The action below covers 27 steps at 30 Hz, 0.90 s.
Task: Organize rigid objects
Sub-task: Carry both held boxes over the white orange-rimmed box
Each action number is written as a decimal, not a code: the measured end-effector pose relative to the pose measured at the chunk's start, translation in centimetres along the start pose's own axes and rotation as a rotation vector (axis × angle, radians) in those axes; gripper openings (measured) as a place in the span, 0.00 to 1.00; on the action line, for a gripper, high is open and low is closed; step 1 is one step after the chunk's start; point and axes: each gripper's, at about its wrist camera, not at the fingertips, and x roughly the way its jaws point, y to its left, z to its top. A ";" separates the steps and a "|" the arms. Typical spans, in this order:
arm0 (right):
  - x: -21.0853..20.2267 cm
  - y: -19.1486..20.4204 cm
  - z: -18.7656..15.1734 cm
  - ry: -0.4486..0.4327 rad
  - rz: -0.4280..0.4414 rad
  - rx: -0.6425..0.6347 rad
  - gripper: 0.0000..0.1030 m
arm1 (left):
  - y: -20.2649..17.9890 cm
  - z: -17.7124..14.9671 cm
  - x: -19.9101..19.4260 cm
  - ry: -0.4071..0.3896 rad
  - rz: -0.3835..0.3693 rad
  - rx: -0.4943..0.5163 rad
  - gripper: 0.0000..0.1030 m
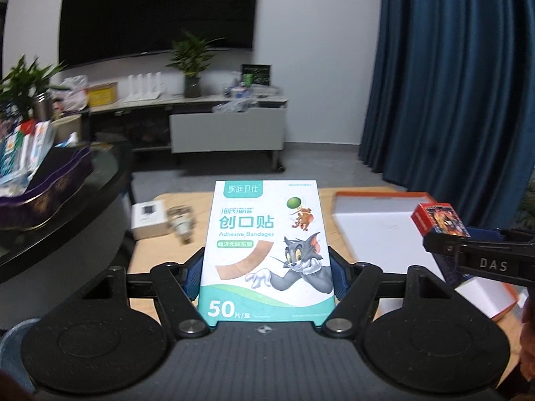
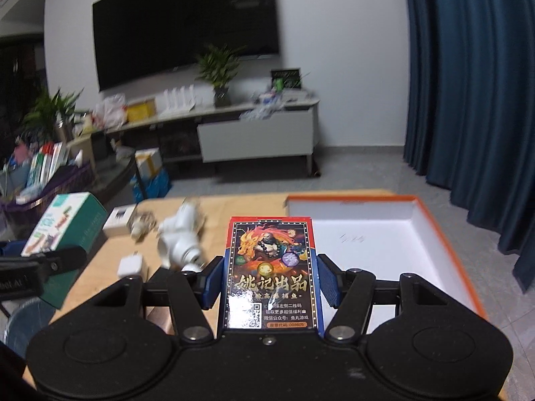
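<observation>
A large dark television (image 2: 187, 23) hangs on the white wall (image 2: 341, 67). Below it runs a long low media cabinet (image 2: 257, 140) with a pale top, cluttered with bags and boxes. A potted green plant (image 2: 219, 70) stands on the cabinet under the television's right end. To the right of the television, deep blue curtains (image 2: 468, 100) fall to the grey tiled floor (image 2: 351, 170). Left of the television, another leafy plant (image 1: 23, 83) rises near a dark round table (image 1: 67, 207). The light is dim and cool.

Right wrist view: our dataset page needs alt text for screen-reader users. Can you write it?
The right gripper holds a playing-card box upright above a wooden table, beside an open orange-rimmed white box.
</observation>
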 end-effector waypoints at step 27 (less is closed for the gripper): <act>3.8 -9.9 2.4 0.012 -0.114 0.163 0.69 | -6.4 4.1 8.3 0.084 -0.135 0.055 0.70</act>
